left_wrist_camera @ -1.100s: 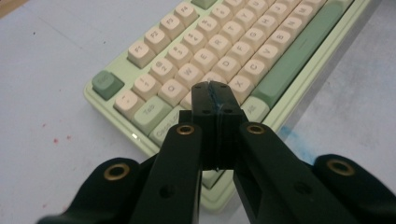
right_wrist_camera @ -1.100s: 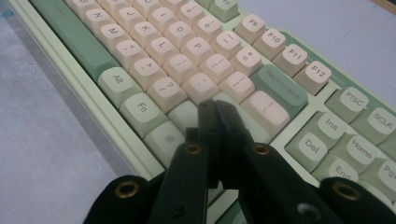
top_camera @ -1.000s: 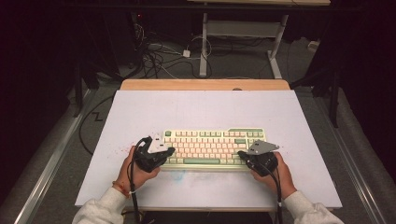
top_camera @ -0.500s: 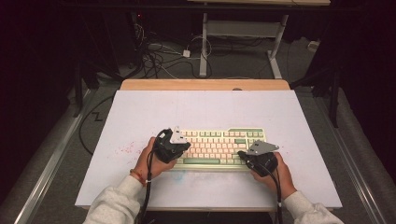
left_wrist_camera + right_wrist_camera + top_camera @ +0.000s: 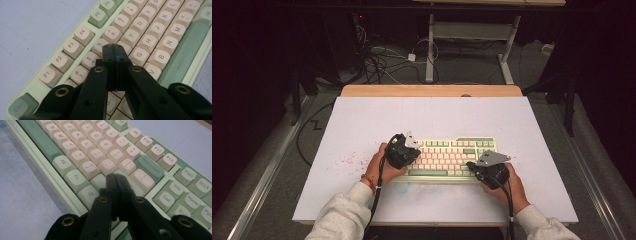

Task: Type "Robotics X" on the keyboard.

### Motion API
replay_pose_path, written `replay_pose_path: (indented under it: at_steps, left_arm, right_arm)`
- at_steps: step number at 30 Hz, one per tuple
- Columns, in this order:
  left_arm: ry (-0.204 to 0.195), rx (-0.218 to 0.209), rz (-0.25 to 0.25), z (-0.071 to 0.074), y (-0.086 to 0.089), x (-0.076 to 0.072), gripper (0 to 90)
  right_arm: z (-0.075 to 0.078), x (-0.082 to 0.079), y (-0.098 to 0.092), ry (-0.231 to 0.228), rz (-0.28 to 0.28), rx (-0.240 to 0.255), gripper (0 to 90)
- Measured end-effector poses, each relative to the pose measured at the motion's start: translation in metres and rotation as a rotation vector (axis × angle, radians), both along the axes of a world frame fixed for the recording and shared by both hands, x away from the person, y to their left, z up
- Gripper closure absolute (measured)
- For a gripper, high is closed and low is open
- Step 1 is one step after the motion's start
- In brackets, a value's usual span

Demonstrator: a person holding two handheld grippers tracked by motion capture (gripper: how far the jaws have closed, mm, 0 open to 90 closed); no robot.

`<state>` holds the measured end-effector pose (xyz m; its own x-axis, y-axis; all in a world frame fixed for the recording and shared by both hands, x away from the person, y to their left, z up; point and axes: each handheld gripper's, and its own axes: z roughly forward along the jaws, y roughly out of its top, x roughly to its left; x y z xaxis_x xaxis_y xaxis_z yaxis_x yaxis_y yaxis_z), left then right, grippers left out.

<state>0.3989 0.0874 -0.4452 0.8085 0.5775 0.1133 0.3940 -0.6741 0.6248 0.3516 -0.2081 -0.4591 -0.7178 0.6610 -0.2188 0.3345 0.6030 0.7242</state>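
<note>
Two claws: we see both black claws clenched, empty.
Left claw (image 5: 411,150): our hand angles it over the number row.
Right claw (image 5: 472,165): poised low by Enter.
Keyboard: pale-green plastic keyboard with cream keys (image 5: 447,157), flat on white table (image 5: 437,115).

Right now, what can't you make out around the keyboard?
- Left gripper view: the shut left gripper hides the keys beneath it; whether it touches one is unclear.
- Right gripper view: the right gripper covers keys beside Backspace.
- High view: keyboard legends are too small.
</note>
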Motion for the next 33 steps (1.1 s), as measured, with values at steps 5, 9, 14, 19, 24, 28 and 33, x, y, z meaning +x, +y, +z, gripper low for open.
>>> replay_pose_path:
  at_steps: [5,9,14,19,24,28,33]
  left_arm:
    - [-0.003,0.003,0.002,-0.001,-0.003,0.002,87.0]
    - [0.016,0.014,-0.002,-0.003,-0.005,0.004,87.2]
    - [-0.019,0.009,-0.008,0.002,-0.004,-0.001,85.8]
    - [-0.073,-0.027,-0.013,0.011,0.003,-0.009,84.0]
    - [-0.13,-0.072,-0.018,0.02,0.013,-0.02,77.3]
    - [-0.182,-0.077,-0.026,0.02,0.022,-0.031,65.1]
    - [-0.243,-0.049,0.007,0.014,0.03,-0.043,43.4]
  right_arm:
    - [0.0,0.0,0.0,0.0,0.001,-0.002,90.0]
    - [0.0,0.0,0.0,0.0,0.001,-0.004,90.0]
    - [0.001,0.0,0.0,-0.001,0.001,-0.008,90.0]
    - [0.004,-0.002,-0.001,-0.01,0.009,-0.008,90.0]
    - [0.011,-0.005,-0.004,-0.026,0.009,0.015,90.0]
    - [0.017,-0.009,-0.006,-0.041,0.015,0.028,90.0]
    - [0.022,-0.013,-0.008,-0.052,0.022,0.04,90.0]
